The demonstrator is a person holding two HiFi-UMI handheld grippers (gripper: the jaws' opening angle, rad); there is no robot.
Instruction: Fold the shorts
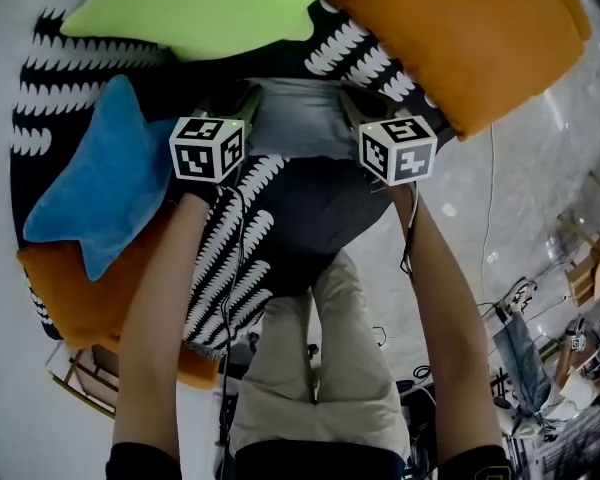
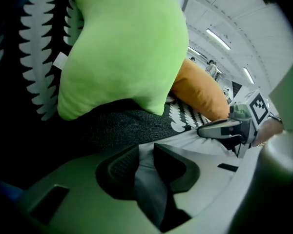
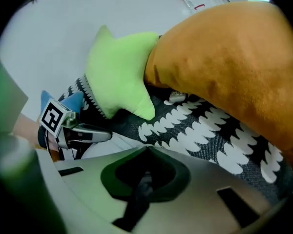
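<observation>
Left gripper (image 2: 146, 151), right gripper (image 3: 147, 151); fingers (image 2: 119, 172) pinched

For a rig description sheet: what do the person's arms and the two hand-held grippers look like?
The left hand-held gripper and right hand-held gripper have pale grey bodies with black jaw pads; each carries a white cube with black square markers. A dark cable runs beside each forearm. Short dark sleeves.

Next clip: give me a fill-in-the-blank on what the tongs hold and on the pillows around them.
1. The left tongs and right tongs are each shut on the grey ____.
2. In the head view, the star pillow directly left of the left tongs is ____.
3. The pillow at that view's upper right is ____.
Missing words: shorts; blue; orange.
</observation>
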